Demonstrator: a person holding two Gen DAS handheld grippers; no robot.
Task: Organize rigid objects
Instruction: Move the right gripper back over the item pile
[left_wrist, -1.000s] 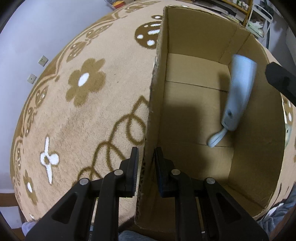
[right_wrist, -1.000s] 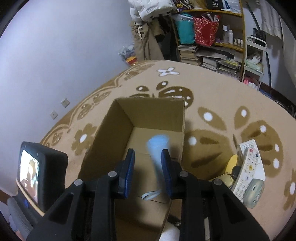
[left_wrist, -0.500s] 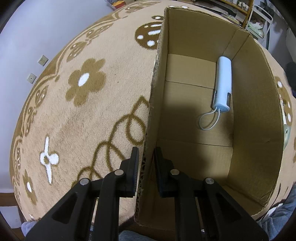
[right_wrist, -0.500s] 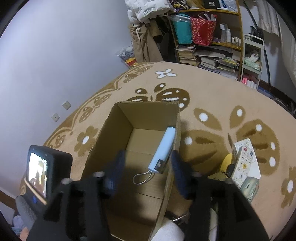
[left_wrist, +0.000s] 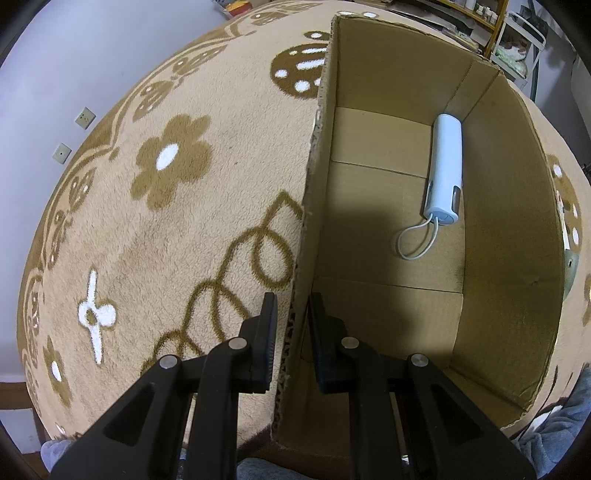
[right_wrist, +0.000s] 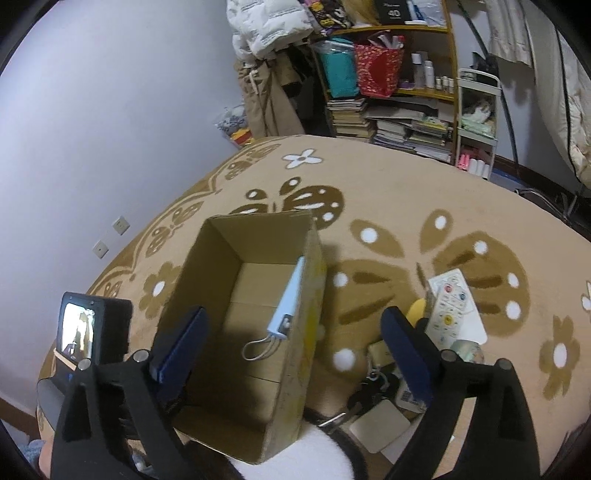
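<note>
Power bank in the cardboard box; the next item is still to be fetched.

The left gripper (left_wrist: 291, 332) is clamped shut on the near wall of the cardboard box (right_wrist: 218, 273), steadying it on the carpet (left_wrist: 166, 229). The pale-blue power bank (right_wrist: 290, 301) lies inside along the box's right wall, loop cord trailing. The right gripper (right_wrist: 295, 343) hangs above the box, jaws opening wide and empty. Next it likely swings to the remote control (right_wrist: 452, 306) among the clutter right of the box.

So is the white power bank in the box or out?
In: the power bank lies flat on the cardboard box floor, against one wall.
</note>
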